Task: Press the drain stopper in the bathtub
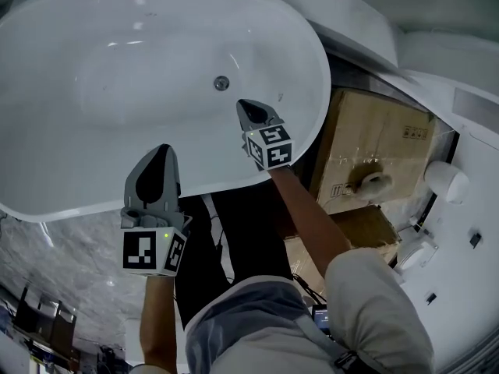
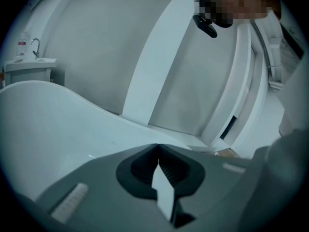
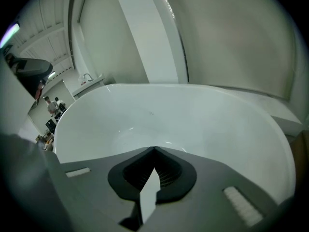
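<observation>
Right gripper (image 1: 242,104) is seen at the centre of the head view, held over the white bathtub (image 1: 117,68), its jaws pressed together to a single point with nothing pinched between them; the same closed tips are shown at the lower middle of the right gripper view (image 3: 154,149), where only the smooth basin of the bathtub (image 3: 193,120) is seen beyond them. And the drain stopper (image 1: 221,83) is found just above and slightly left of that gripper's tip in the head view, a small round metal disc on the tub floor, near the tip but not touched by it. Left gripper (image 1: 161,148) is held lower left of centre, over the near rim of the tub, well apart from the stopper; its jaws are likewise brought together and empty, as is shown in the left gripper view (image 2: 158,146). A cardboard box (image 1: 374,146) is seen at the right of the head view, beside the tub's outer wall, and grey marbled floor (image 1: 70,248) is seen at lower left.
</observation>
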Demonstrator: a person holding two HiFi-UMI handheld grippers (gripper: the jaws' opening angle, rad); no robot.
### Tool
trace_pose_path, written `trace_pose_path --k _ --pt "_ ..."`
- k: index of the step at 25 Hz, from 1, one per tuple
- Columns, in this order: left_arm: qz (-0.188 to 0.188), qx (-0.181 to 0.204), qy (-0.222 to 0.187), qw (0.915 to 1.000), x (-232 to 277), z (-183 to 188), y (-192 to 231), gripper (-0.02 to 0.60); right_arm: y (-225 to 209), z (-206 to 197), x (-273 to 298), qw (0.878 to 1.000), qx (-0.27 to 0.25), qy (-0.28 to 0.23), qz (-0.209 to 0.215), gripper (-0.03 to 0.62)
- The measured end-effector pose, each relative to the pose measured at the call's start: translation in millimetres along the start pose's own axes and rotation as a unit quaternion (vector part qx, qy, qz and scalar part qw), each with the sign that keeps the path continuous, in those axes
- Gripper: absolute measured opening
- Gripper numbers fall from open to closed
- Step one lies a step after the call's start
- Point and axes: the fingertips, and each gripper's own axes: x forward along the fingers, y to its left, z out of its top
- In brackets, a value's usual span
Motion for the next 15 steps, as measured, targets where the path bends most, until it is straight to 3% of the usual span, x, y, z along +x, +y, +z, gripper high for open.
trace_pose_path --k 3,15 --pt "-0.006 0.017 -0.006 0.9998 -11.5 14.1 -7.7 0.0 10.0 12.4 -18.2 1.0 0.0 -0.011 0.003 -0.005" --pt "-0.018 0.014 -0.035 0.9991 -61.2 55.2 -49.5 0.0 36.3 63.6 -105.8 0.996 0.03 -0.079 0.009 -0.005"
